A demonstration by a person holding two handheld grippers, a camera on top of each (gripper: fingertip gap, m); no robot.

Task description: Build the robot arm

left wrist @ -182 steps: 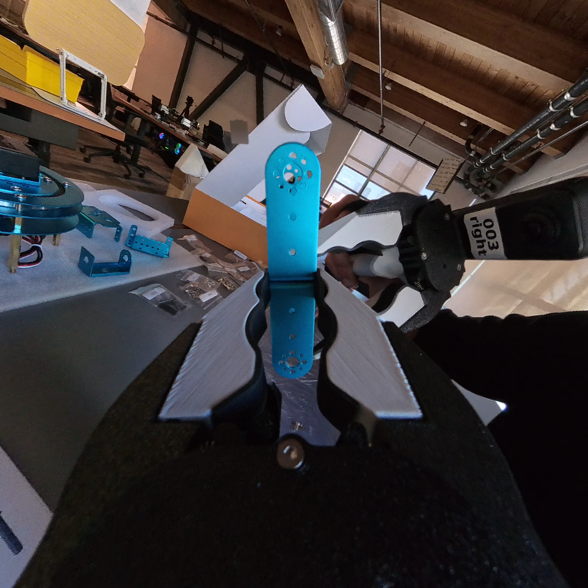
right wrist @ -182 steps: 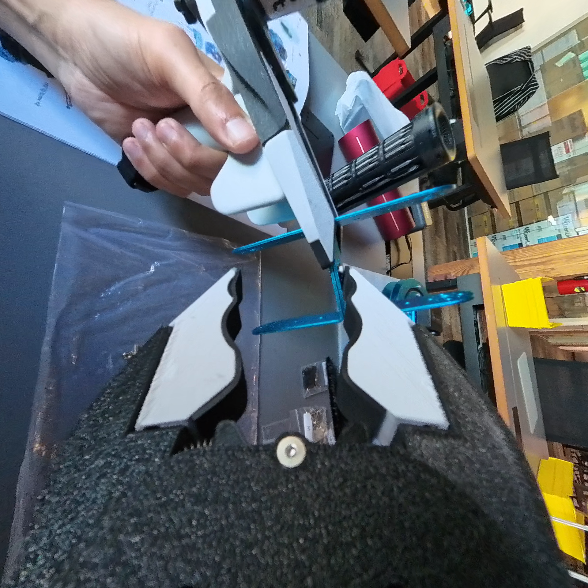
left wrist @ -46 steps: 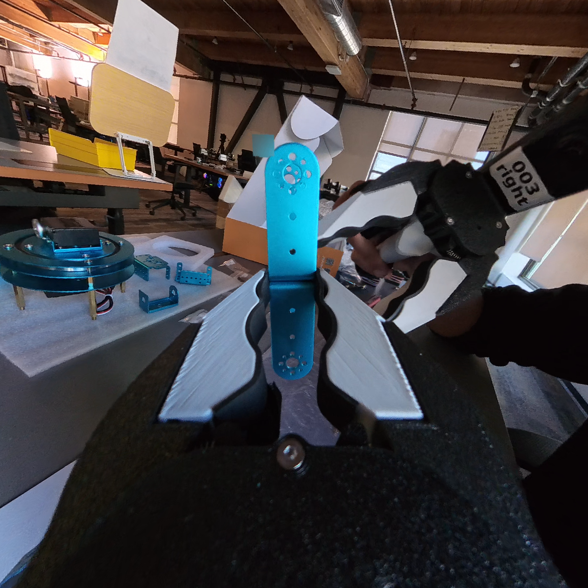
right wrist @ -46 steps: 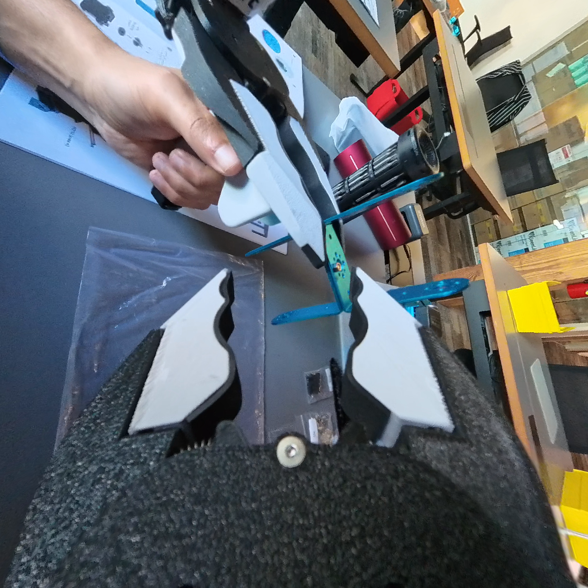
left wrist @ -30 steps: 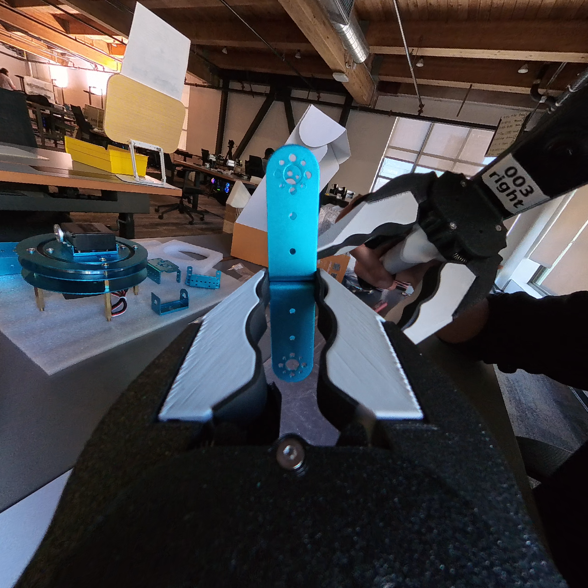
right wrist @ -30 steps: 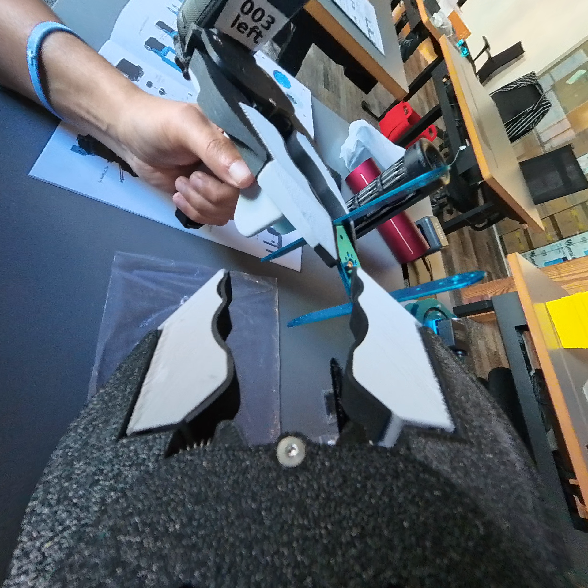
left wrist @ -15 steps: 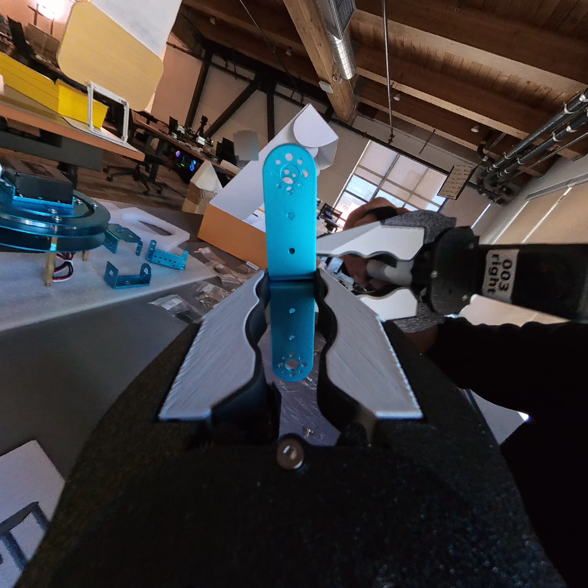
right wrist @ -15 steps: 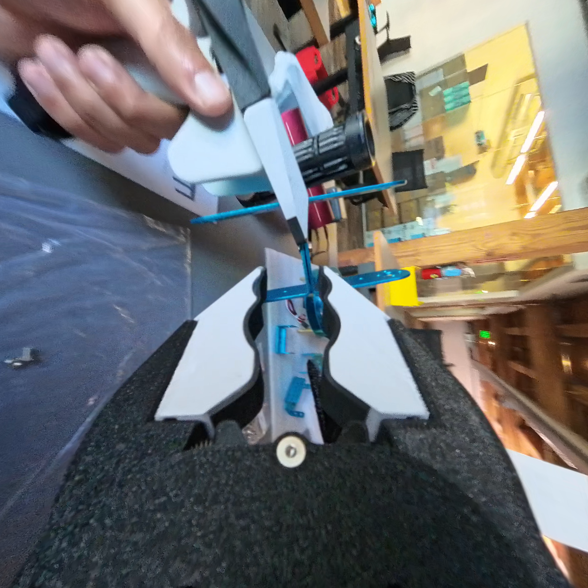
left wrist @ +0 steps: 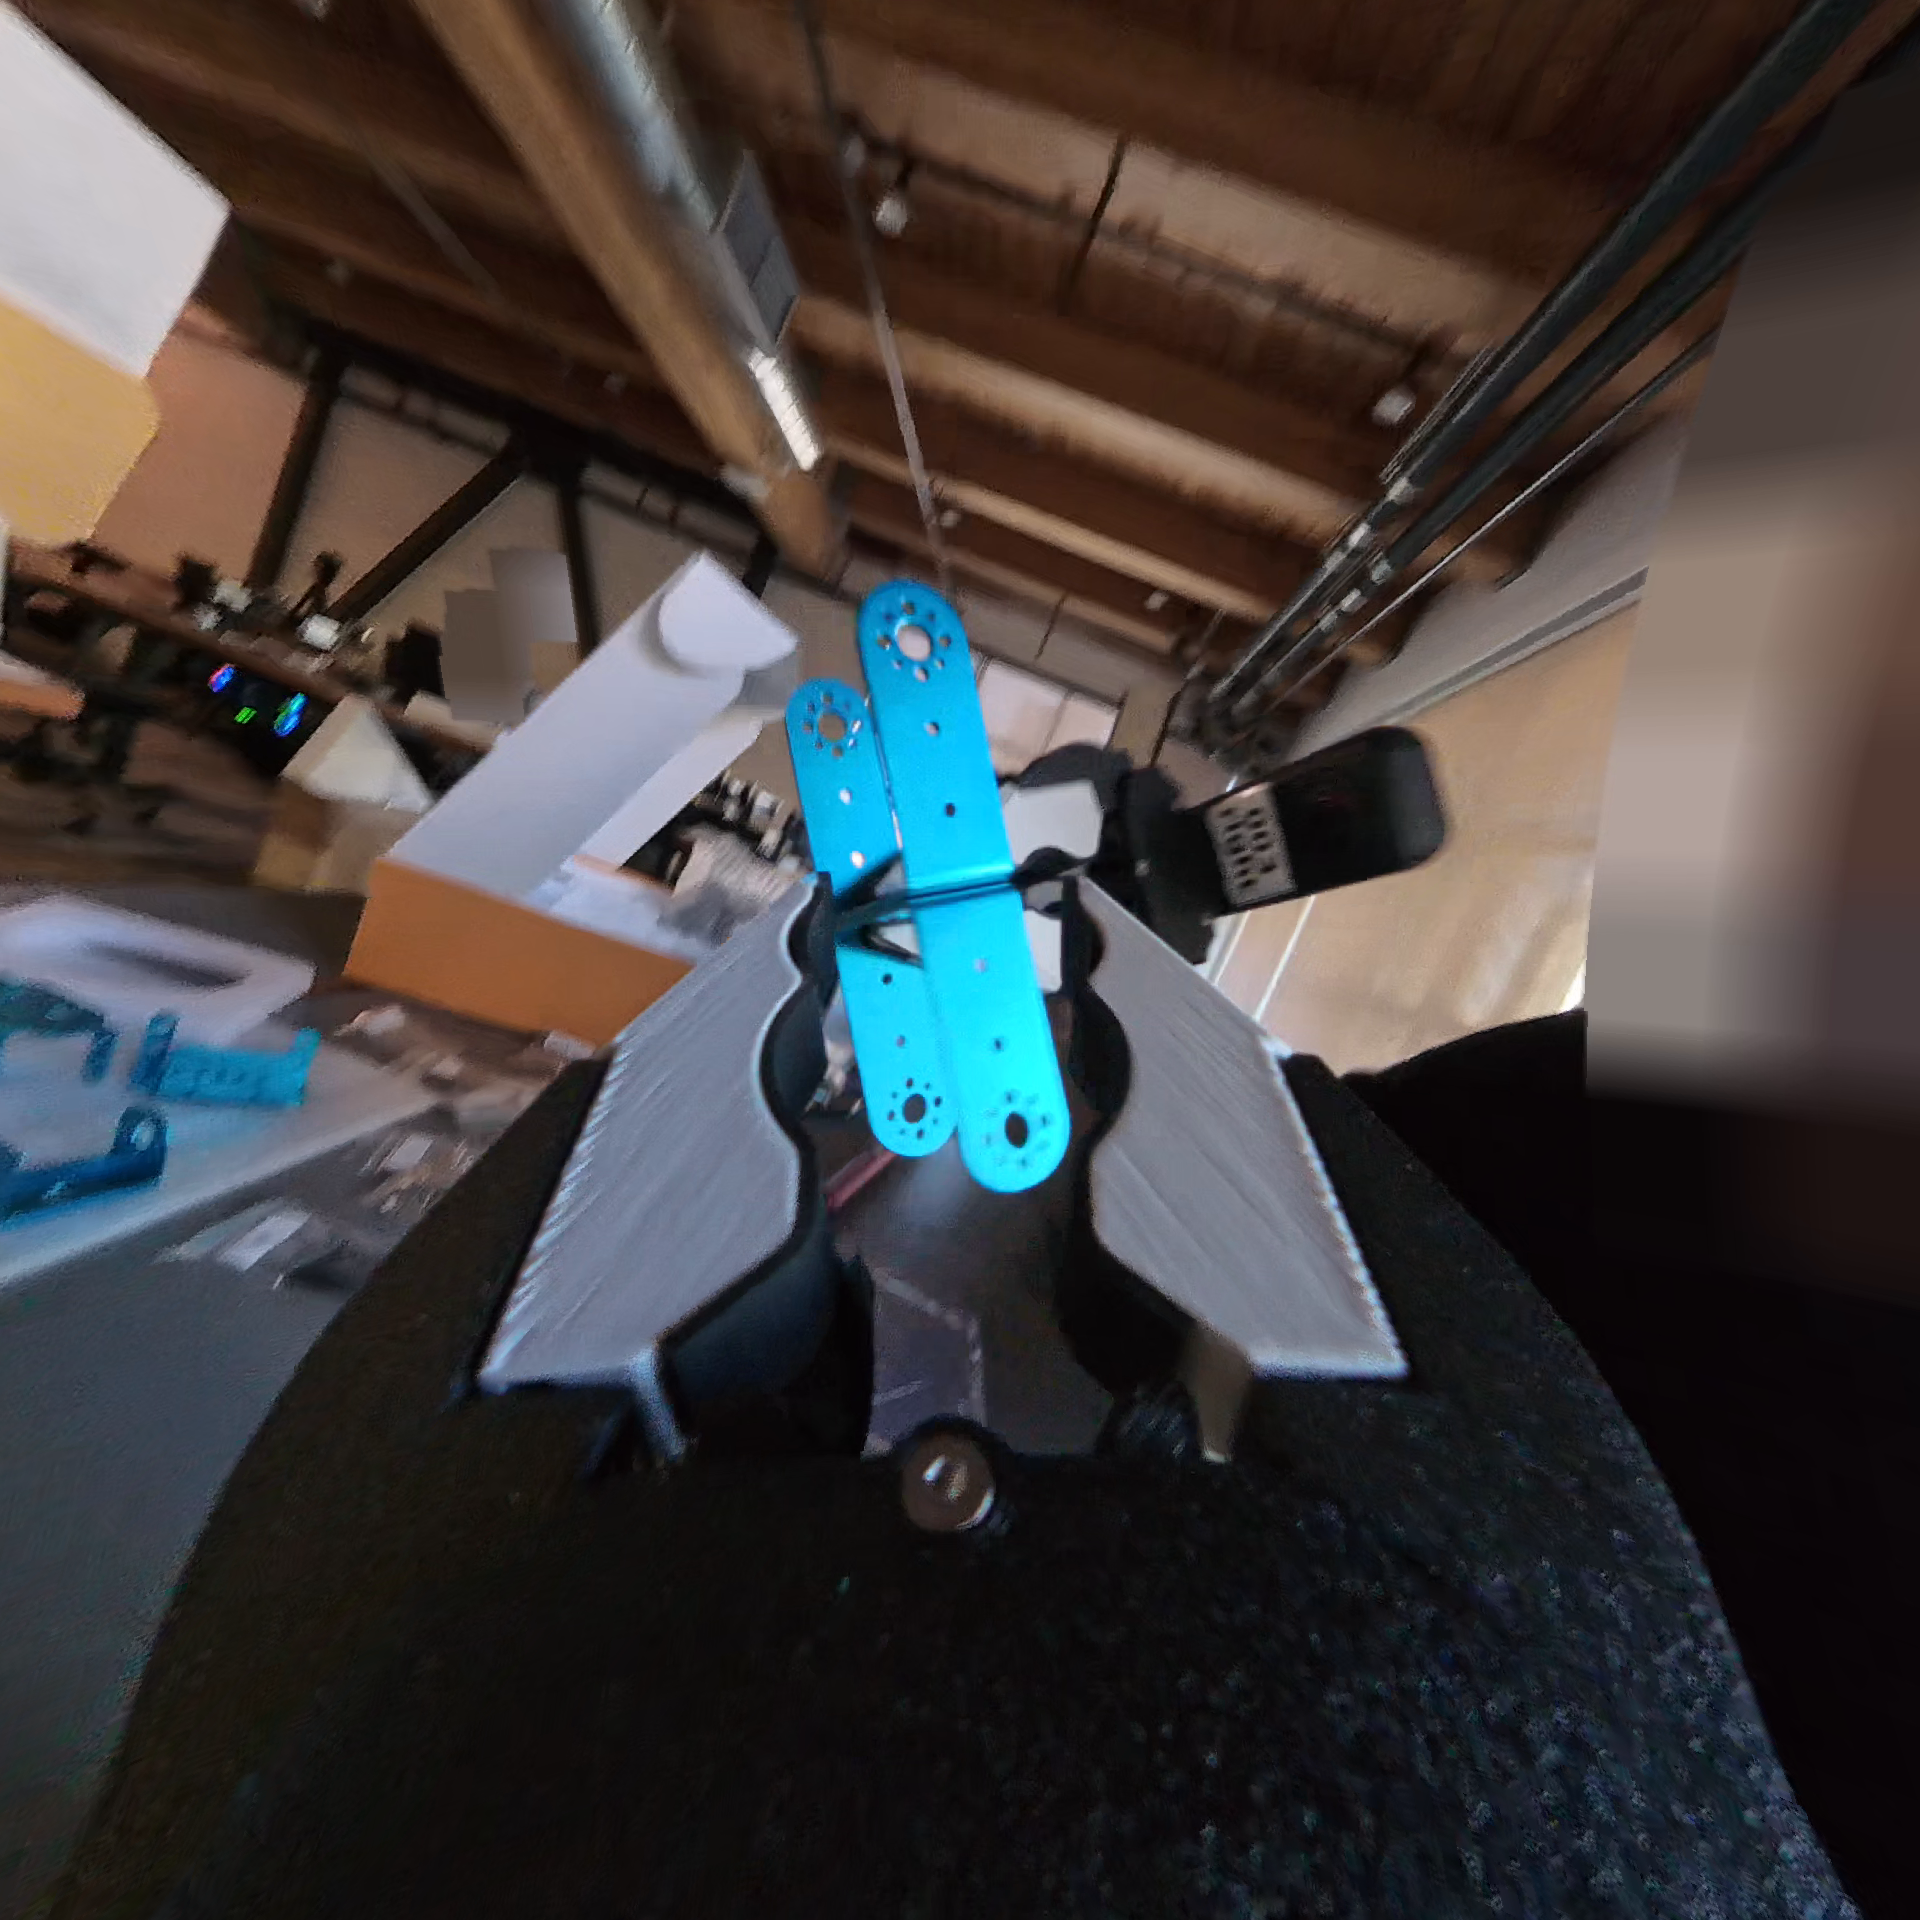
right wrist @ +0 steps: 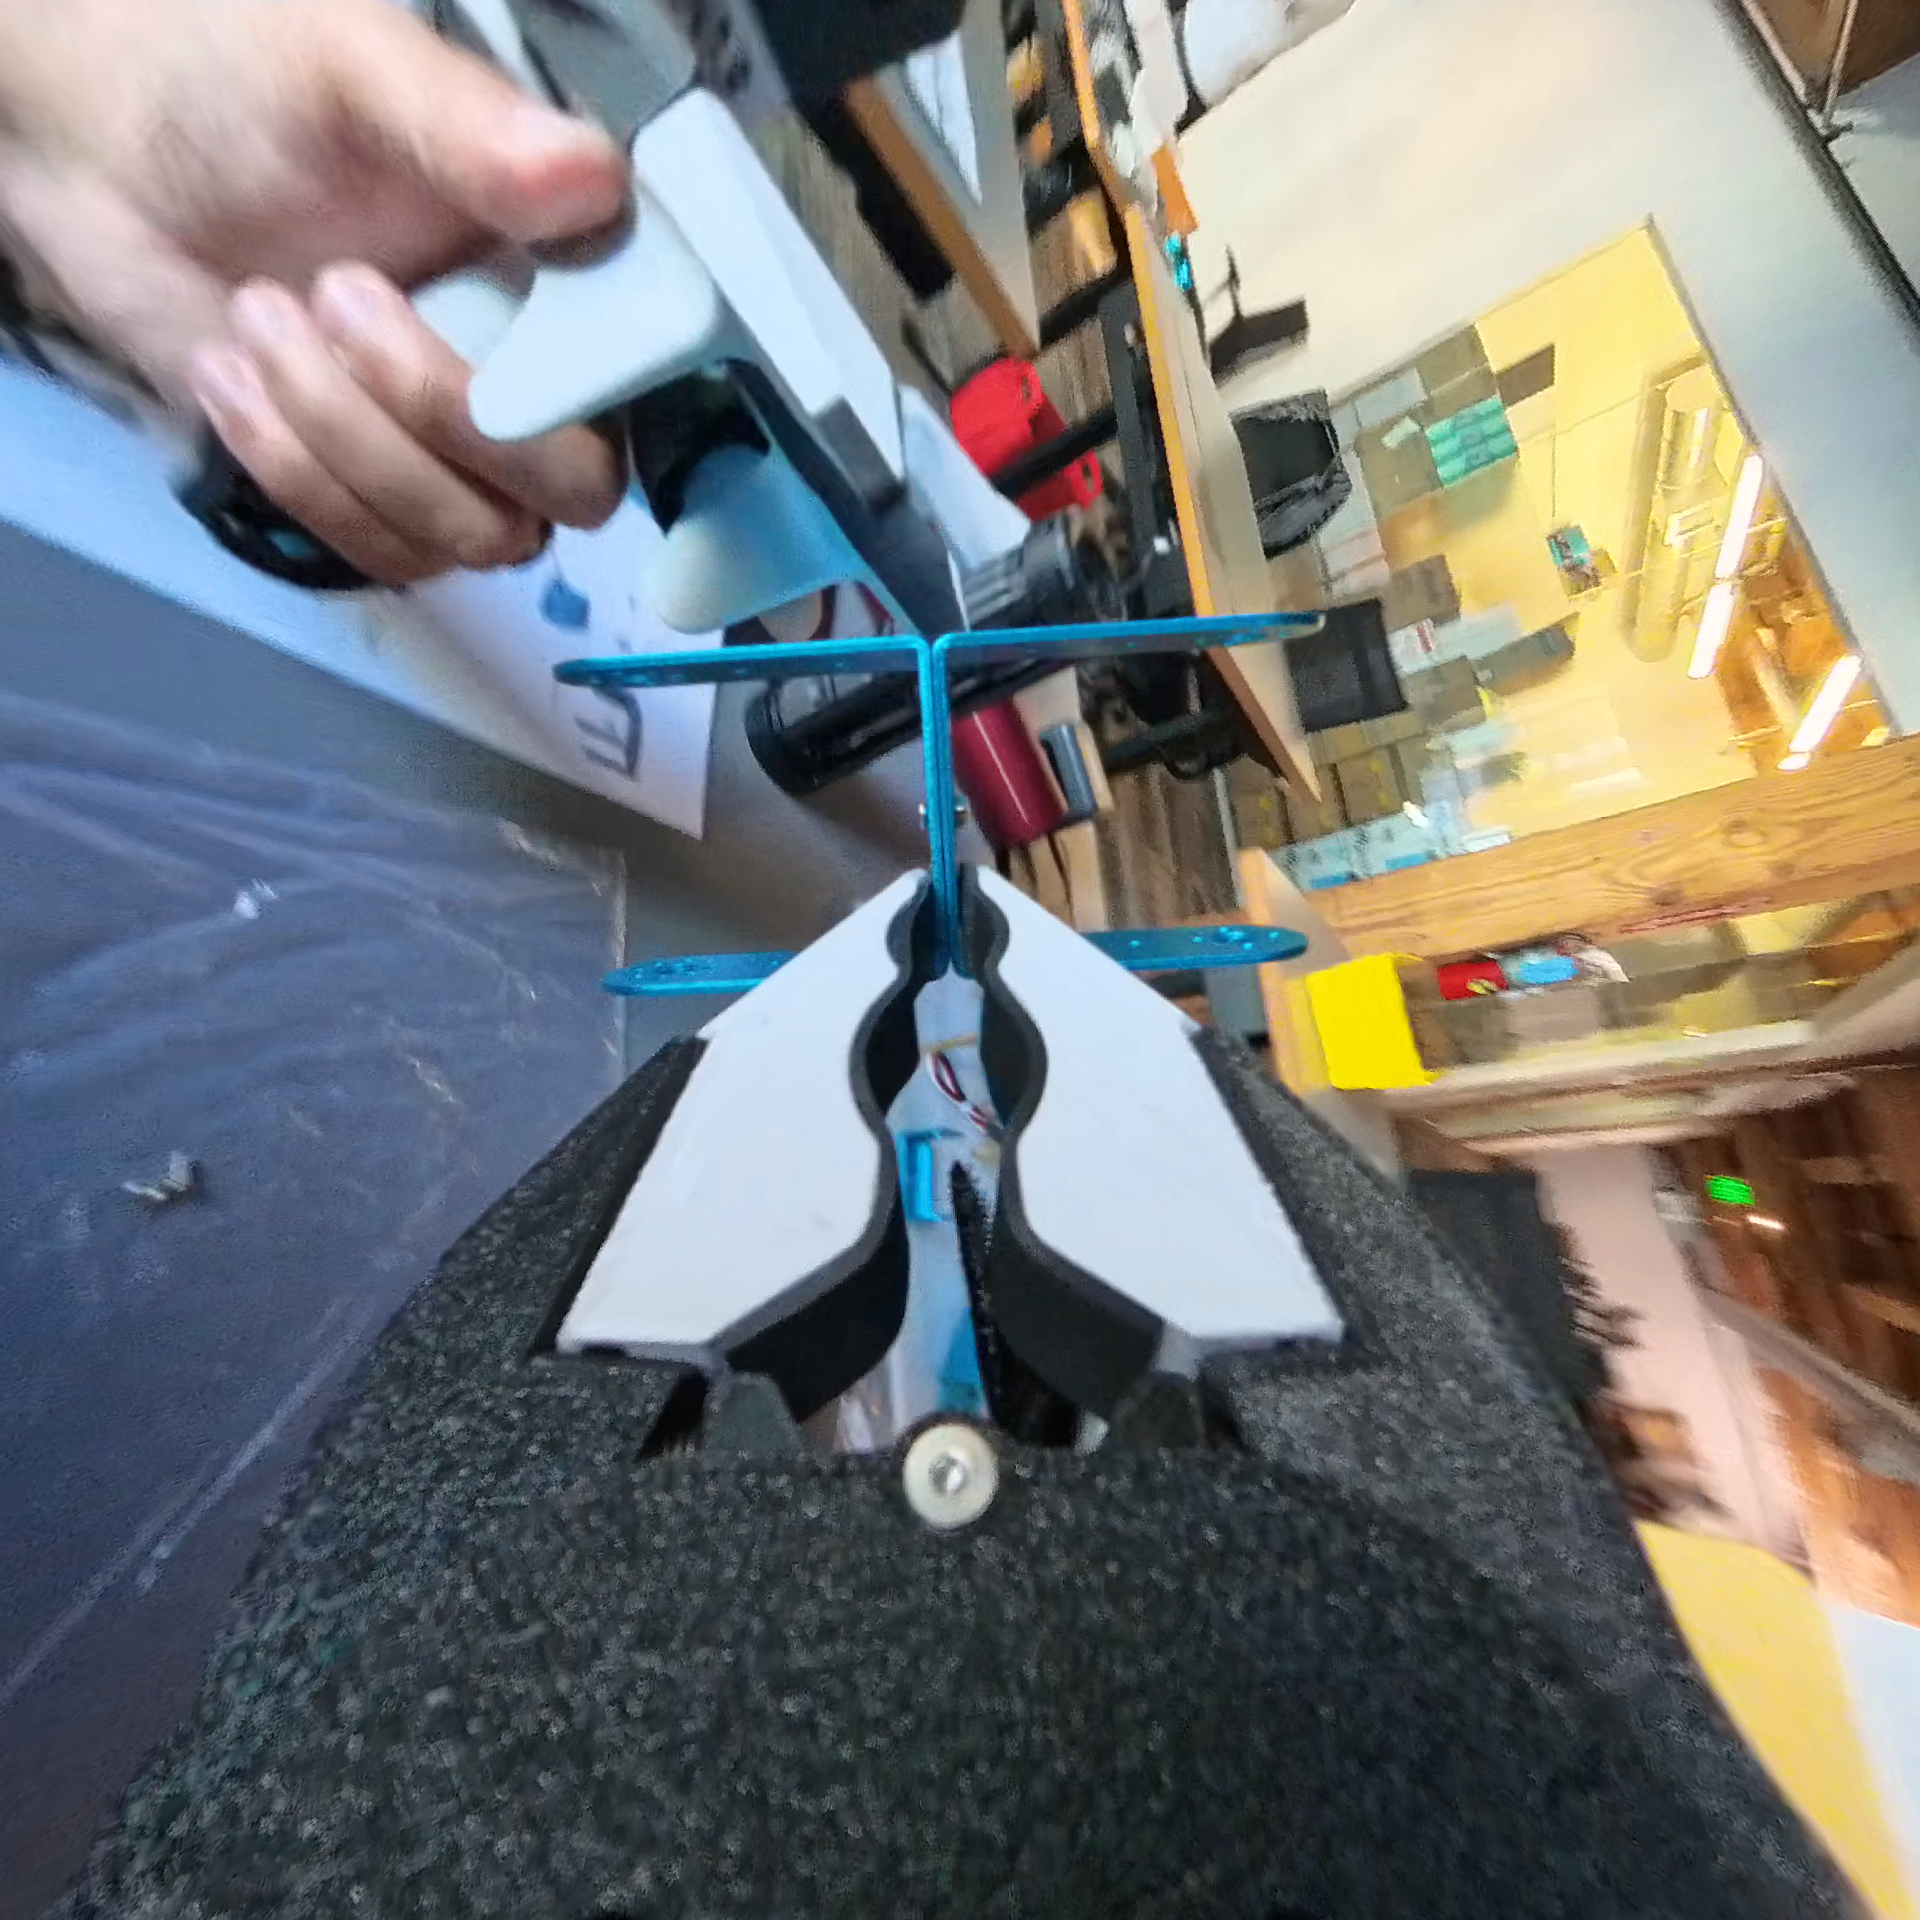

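A blue metal bracket assembly [left wrist: 940, 914], two perforated U-brackets joined back to back, hangs in the air. My right gripper [right wrist: 943, 883] is shut on its thin middle web [right wrist: 940, 769], with flanges sticking out left and right above and below the fingertips. My left gripper [left wrist: 945, 888] is open; the bracket stands tilted in the gap between its white fingers [left wrist: 686, 1122], seemingly clear of both. In the right wrist view a hand holds the left gripper, whose fingers [right wrist: 748, 312] are just above the upper flange. The right gripper's black body [left wrist: 1299, 821] shows behind the bracket.
An open orange and white cardboard box [left wrist: 520, 935] and small blue brackets on white foam [left wrist: 208, 1070] lie to the left. A clear plastic bag [right wrist: 260, 987], a printed sheet [right wrist: 623, 727] and a red cylinder [right wrist: 1003, 769] lie on the dark table [right wrist: 104, 1299]. About 5 cm separates my left fingertips from my right.
My right gripper has closed on the bracket's web. My left gripper has opened and let the bracket go; the bracket now sits tilted between its fingers. Both views are motion-blurred.
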